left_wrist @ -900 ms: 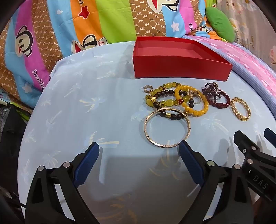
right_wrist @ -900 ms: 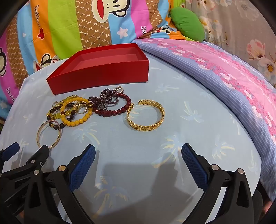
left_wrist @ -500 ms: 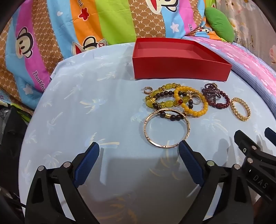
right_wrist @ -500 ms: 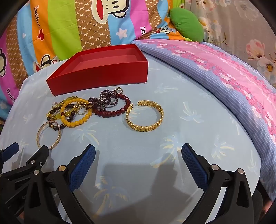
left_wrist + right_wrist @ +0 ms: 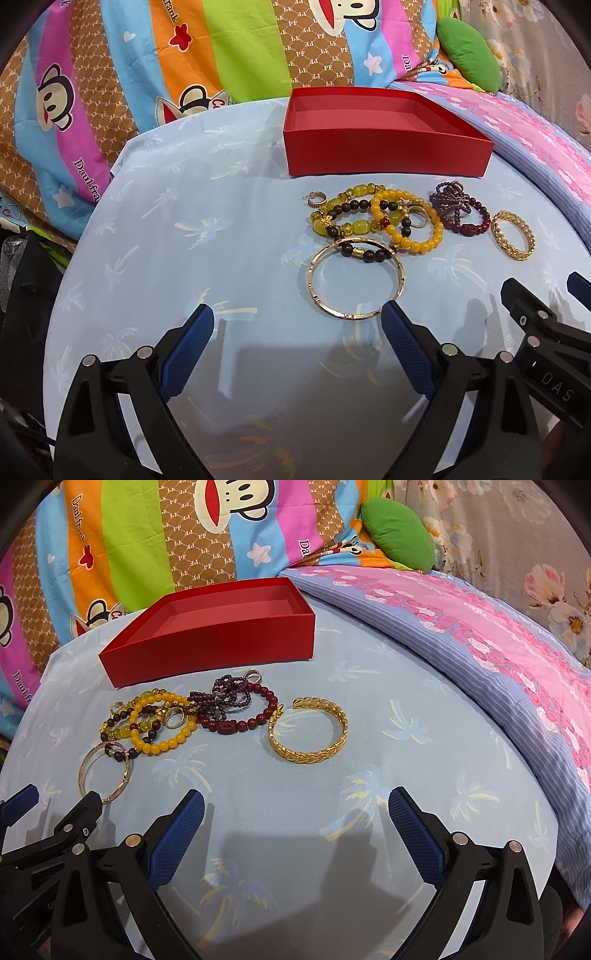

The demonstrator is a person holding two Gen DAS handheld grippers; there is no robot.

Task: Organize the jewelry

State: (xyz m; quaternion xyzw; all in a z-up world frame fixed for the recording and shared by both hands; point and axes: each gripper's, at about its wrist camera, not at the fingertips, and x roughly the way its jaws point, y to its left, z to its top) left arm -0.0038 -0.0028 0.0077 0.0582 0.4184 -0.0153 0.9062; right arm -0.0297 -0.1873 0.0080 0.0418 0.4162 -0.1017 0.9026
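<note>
Little differs from the earlier frames: both views sit marginally lower and the jewelry has not moved. Left gripper and right gripper hover with fingers spread wide, holding nothing. The thin gold bangle, beaded bracelets and gold cuff lie before the empty red box on a pale blue palm-print sheet. Striped cartoon bedding lies behind.

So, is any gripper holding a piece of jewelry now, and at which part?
Nothing is held. The left gripper and the right gripper are both open above the blue cloth, with bare cloth between their fingers; the bracelets lie untouched.
</note>
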